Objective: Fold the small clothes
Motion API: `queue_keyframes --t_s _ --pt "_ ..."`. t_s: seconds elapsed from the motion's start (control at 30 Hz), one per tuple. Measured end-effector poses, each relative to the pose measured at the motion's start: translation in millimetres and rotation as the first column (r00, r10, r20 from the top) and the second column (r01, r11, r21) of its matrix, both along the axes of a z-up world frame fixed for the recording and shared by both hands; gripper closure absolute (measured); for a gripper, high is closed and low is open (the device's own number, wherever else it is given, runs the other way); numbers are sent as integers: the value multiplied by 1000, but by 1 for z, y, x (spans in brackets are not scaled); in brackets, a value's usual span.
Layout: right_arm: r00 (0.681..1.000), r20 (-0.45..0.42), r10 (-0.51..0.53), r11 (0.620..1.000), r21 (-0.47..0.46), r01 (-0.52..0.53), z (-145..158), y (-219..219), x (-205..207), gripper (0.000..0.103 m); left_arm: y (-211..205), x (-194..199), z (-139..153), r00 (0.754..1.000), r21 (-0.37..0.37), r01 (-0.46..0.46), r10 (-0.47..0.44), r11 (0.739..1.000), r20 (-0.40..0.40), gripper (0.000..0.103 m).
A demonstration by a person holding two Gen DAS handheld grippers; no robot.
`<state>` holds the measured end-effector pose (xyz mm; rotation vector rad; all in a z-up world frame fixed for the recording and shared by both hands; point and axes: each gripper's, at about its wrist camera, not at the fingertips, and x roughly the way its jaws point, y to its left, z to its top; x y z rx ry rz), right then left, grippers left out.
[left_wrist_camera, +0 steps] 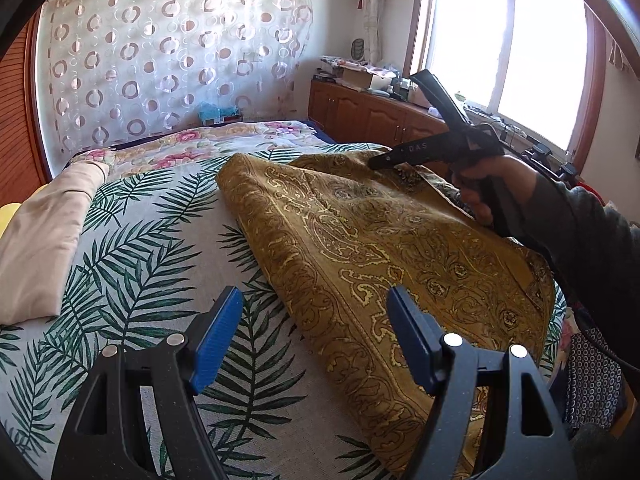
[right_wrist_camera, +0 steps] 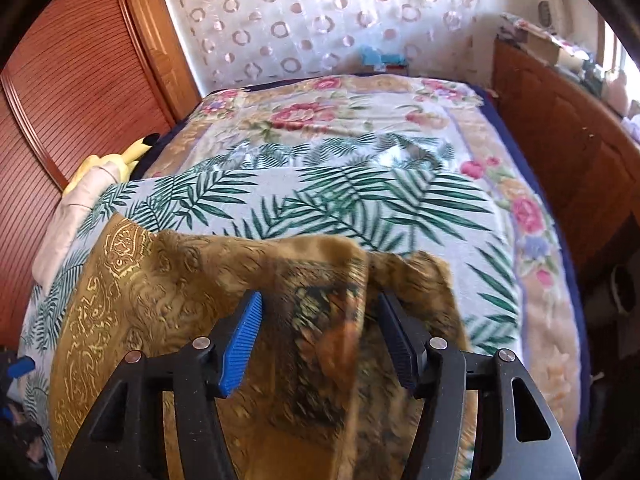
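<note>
Scarf [left_wrist_camera: 360, 248] on bed [left_wrist_camera: 160, 264]

I'm looking into a home bedroom: a bed [left_wrist_camera: 160, 248] under patterned covers, wooden cupboards [left_wrist_camera: 360, 114], a curtain [left_wrist_camera: 168, 52] and a bright window [left_wrist_camera: 508, 48].

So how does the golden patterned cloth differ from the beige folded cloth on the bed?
The golden cloth carries a dense paisley print; the beige cloth is plain. The golden cloth lies spread wide and rumpled at its far edge; the beige cloth is a neat, compact fold. The golden one lies under the right gripper; the beige one lies apart. Both rest on the palm-leaf sheet.
</note>
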<state>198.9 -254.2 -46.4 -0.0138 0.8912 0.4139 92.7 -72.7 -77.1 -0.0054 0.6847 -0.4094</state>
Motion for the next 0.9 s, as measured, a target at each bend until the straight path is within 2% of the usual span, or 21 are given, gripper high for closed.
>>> queue_keyframes --t_s 0.03,0.1,0.17,0.23,0.27,0.4,0.53,0.6,0.7,0.77,0.8,0.9 --pt "1000 -13 11 1000 -3 -11 -3 3 3 41 0 0 -1 1000 -1 -1 1 1000 -2 28" --pt "1000 6 29 999 -40 -29 -8 10 4 51 0 0 -2 1000 -2 -2 2 1000 -5 28" --pt "997 17 77 996 -42 -76 -11 14 1 81 1 0 -2 1000 -4 -3 3 1000 -7 28" --pt "992 44 117 991 -73 -113 -13 22 -7 97 2 0 -3 1000 -5 -6 6 1000 -11 28" --pt "990 66 126 988 -95 -120 -12 25 -11 99 2 1 -3 1000 -4 -8 8 1000 -12 28" --pt "979 151 139 988 -81 -128 9 19 -27 101 2 -1 -2 1000 -3 -9 9 1000 -9 28" --pt "971 222 89 995 -63 -77 45 -4 -37 101 2 0 -2 1000 -1 -5 5 1000 -10 28" --pt "970 237 55 995 -89 -35 58 -15 -36 101 0 0 -2 1000 -3 3 -3 1000 -12 28" --pt "985 174 -7 991 -132 30 50 -25 -22 100 -6 -1 -3 999 -4 24 -24 1000 -23 28" --pt "989 141 -37 986 -157 60 38 -30 -19 83 -10 -2 -4 999 7 36 -35 999 -25 28" --pt "989 137 -46 983 -169 70 32 -32 -20 78 -11 -2 -5 999 13 41 -40 999 -28 28" --pt "990 136 -47 988 -137 66 24 -41 -38 76 -14 -2 -7 998 29 54 -52 998 -43 28"
